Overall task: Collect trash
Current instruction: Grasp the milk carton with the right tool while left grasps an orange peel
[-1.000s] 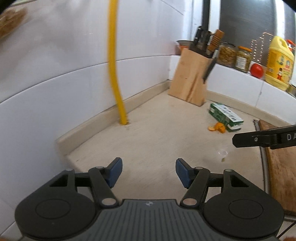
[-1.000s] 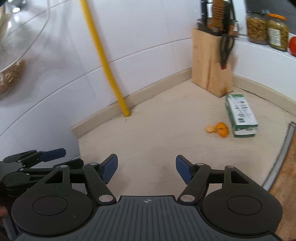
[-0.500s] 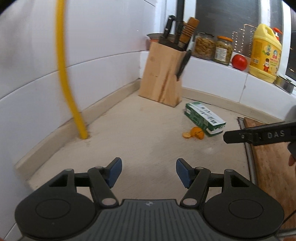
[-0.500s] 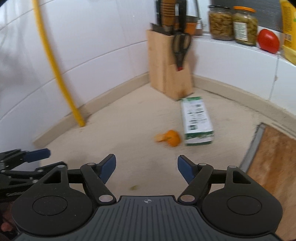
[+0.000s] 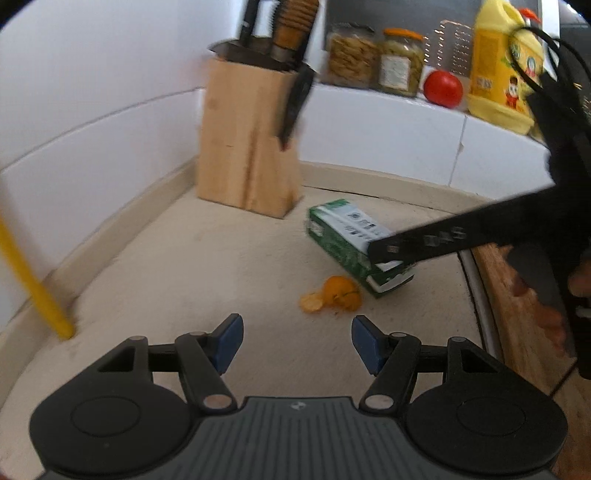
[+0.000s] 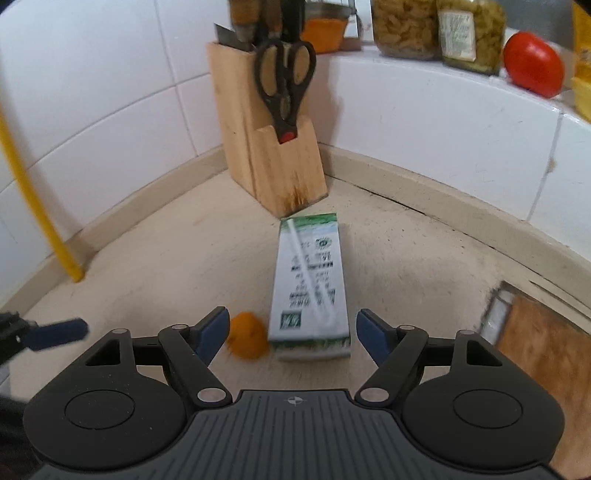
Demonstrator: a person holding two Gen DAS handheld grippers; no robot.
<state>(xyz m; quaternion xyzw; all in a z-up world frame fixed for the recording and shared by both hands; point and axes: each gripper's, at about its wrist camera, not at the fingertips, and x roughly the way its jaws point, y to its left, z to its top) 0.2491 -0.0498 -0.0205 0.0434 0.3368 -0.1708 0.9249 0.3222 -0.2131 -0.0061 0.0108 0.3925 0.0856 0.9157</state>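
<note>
1. Both views have closed in on the carton since the earlier frames: it sat small at mid-right of the right wrist view, now it fills the centre; the yellow pipe has slid to the left edge.
2. Right gripper (image 6: pixel 290 332): jaws spread and have just been opening; the near end of the green-and-white carton (image 6: pixel 308 284) shows between the blue pads, which do not press on it.
3. Left gripper (image 5: pixel 297 341): jaws spread, only bare countertop (image 5: pixel 184 280) between them.
4. Orange peel (image 6: pixel 247 334) lies just beside the carton's near left corner (blurred); in the left wrist view the peel (image 5: pixel 334 295) sits just above the pads.
5. Carton lies flat on the counter, long axis running up the frame towards the knife block (image 6: pixel 266 147).
6. Upper frame: scissors (image 6: pixel 284 81) hang in the block; jars (image 6: pixel 439 27) and a tomato (image 6: pixel 533 62) on the ledge.
</note>
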